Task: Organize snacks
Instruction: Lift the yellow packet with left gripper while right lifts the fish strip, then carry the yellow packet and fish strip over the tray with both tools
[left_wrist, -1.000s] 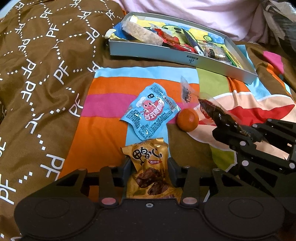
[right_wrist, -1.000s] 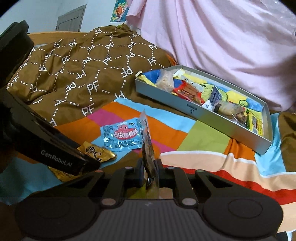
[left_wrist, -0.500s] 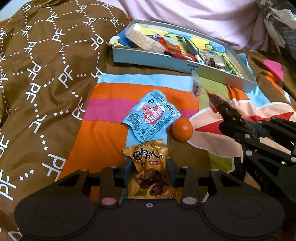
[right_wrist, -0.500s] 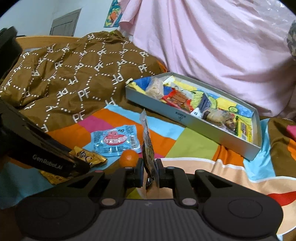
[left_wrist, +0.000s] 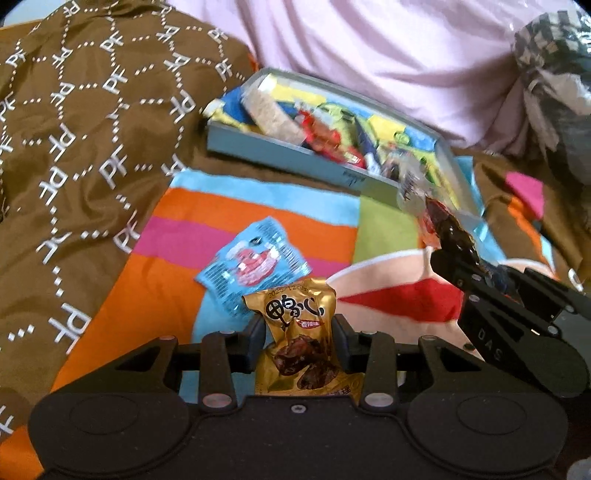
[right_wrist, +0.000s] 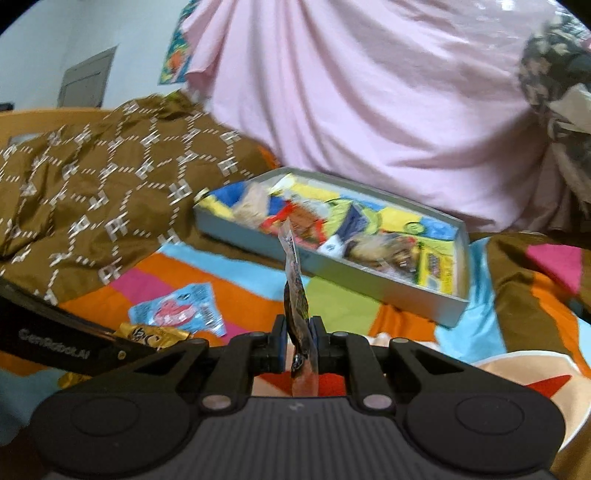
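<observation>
left gripper (left_wrist: 298, 341): gold packet (left_wrist: 299, 339) held | right gripper (right_wrist: 298, 341): clear packet (right_wrist: 295, 295) clamped upright | tray (right_wrist: 354, 273): far, ahead; right gripper nearer

Bright even light, motion blur, fisheye-warped dark corners

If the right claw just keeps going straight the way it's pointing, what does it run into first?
Most likely the grey snack box. The right claw, shut on a clear-wrapped dark snack, aims at the box's near wall, with only patchwork blanket between. Depth is hard to judge, so it might meet the blanket first.
</observation>
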